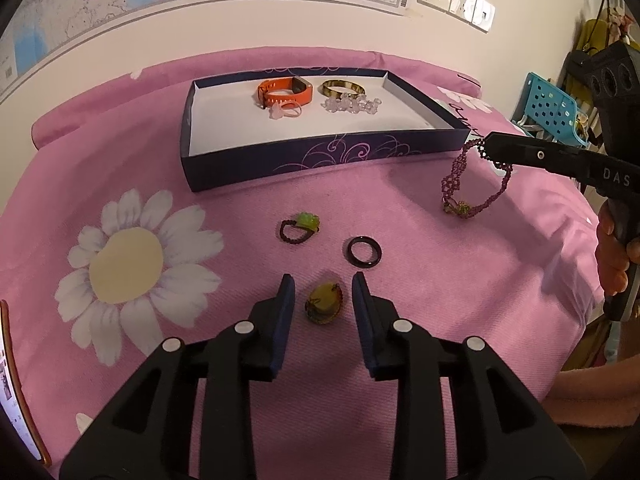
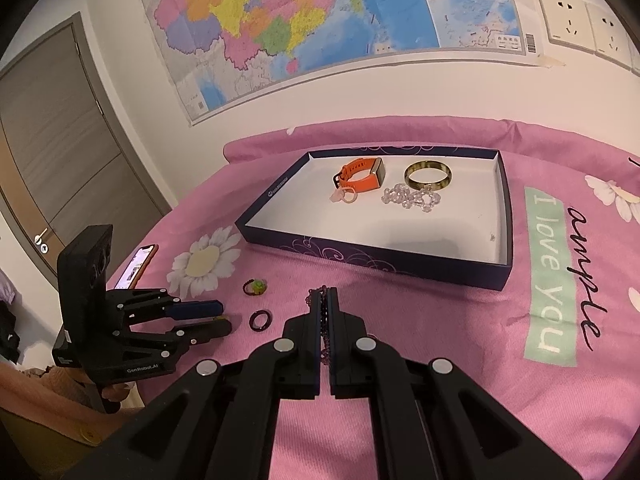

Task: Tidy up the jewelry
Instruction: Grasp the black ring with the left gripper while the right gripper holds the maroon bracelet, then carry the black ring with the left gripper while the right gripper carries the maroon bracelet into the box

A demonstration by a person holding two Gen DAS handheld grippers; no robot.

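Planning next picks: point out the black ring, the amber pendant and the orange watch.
black ring (image 1: 363,252), left wrist view, band's right side.
amber pendant (image 1: 324,303), left wrist view, stone's centre.
orange watch (image 2: 362,178), right wrist view, strap.

One dark blue box (image 1: 328,156) stood on the pink cloth (image 1: 440,272), and four pieces lay inside it: one orange watch (image 1: 285,92), one pale pink ring (image 1: 286,111), one tortoiseshell bangle (image 1: 342,88) and one clear bead bracelet (image 1: 352,105). Outside the box there were four more pieces: one beaded ring with a green stone (image 1: 299,229), one plain dark ring (image 1: 364,252), one amber oval pendant (image 1: 323,304) and one purple beaded bracelet (image 1: 464,184). Two grippers were present, the left gripper (image 1: 323,284) and the right gripper (image 2: 327,300). One phone (image 2: 138,266) lay at the cloth's edge.
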